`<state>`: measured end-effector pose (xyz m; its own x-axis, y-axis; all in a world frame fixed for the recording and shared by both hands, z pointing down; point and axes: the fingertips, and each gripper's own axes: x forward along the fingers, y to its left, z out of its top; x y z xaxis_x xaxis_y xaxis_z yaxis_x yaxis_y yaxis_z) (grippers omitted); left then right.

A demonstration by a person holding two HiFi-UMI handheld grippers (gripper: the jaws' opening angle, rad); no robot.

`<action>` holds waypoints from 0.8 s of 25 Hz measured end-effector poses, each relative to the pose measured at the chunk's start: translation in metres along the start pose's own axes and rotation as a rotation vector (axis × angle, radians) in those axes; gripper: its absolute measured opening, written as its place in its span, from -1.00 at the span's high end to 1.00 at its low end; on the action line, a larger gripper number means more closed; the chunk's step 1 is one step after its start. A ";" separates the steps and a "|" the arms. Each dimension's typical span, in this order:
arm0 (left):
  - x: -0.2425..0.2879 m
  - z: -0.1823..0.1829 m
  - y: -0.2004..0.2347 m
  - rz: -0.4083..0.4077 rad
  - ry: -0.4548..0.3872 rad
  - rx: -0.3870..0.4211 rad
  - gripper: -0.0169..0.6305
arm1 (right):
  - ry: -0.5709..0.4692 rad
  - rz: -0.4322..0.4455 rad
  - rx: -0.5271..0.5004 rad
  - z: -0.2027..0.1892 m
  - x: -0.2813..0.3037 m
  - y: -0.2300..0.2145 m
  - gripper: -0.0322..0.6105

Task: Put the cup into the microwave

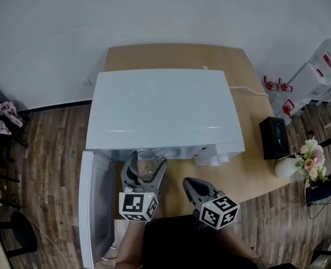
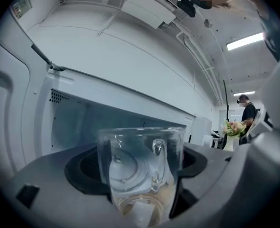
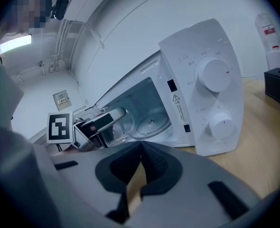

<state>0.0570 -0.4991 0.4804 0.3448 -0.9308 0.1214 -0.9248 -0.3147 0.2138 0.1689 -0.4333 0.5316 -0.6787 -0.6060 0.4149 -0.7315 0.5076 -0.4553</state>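
Glass is what the cup (image 2: pixel 140 170) is made of: clear, thick-walled, with a loop handle (image 2: pixel 159 158) that faces back toward the camera in the left gripper view. The left tool (image 1: pixel 147 166) holds it upright, one dark pad on each side of the round wall. The cup hangs over the tabletop (image 1: pixel 249 167) just in front of the open mouth of the microwave (image 1: pixel 162 108), not yet inside. The door (image 1: pixel 92 206) is swung wide on the left, and the turntable (image 3: pixel 152 122) lies bare inside the cavity.

The right tool (image 3: pixel 140 148) has its jaws pressed together with nothing between them, and it hovers beside the left one, in front of the control panel.

By my judgement the cup will handle as a stiff, smooth and rather slippery thing. It will not give under the pads, so it could twist or slide if the squeeze slackens, and a knock against the cavity's edge or a drop onto the turntable could chip or break it. It looks empty, so probably fairly light, with no liquid to spill. The present hold across the body, clear of the handle, seems the sound place. The handle loop is narrow and would let the cup swing.
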 end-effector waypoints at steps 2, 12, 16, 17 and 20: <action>0.009 0.000 0.006 0.011 -0.005 0.010 -0.29 | 0.013 0.006 -0.004 -0.001 0.003 -0.002 0.92; 0.049 -0.004 0.027 0.036 -0.044 0.028 -0.29 | 0.074 0.015 -0.006 -0.006 0.016 -0.013 0.92; 0.064 -0.004 0.035 0.044 -0.067 0.048 -0.29 | 0.095 0.009 0.004 -0.009 0.020 -0.016 0.92; 0.068 -0.004 0.037 0.046 -0.068 0.052 -0.29 | 0.100 0.008 0.008 -0.010 0.021 -0.017 0.92; 0.078 -0.006 0.041 0.050 -0.063 0.085 -0.29 | 0.113 0.008 0.013 -0.011 0.024 -0.019 0.92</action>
<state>0.0473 -0.5837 0.5047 0.2894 -0.9548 0.0680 -0.9519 -0.2795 0.1258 0.1656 -0.4502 0.5589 -0.6878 -0.5291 0.4970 -0.7259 0.5036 -0.4685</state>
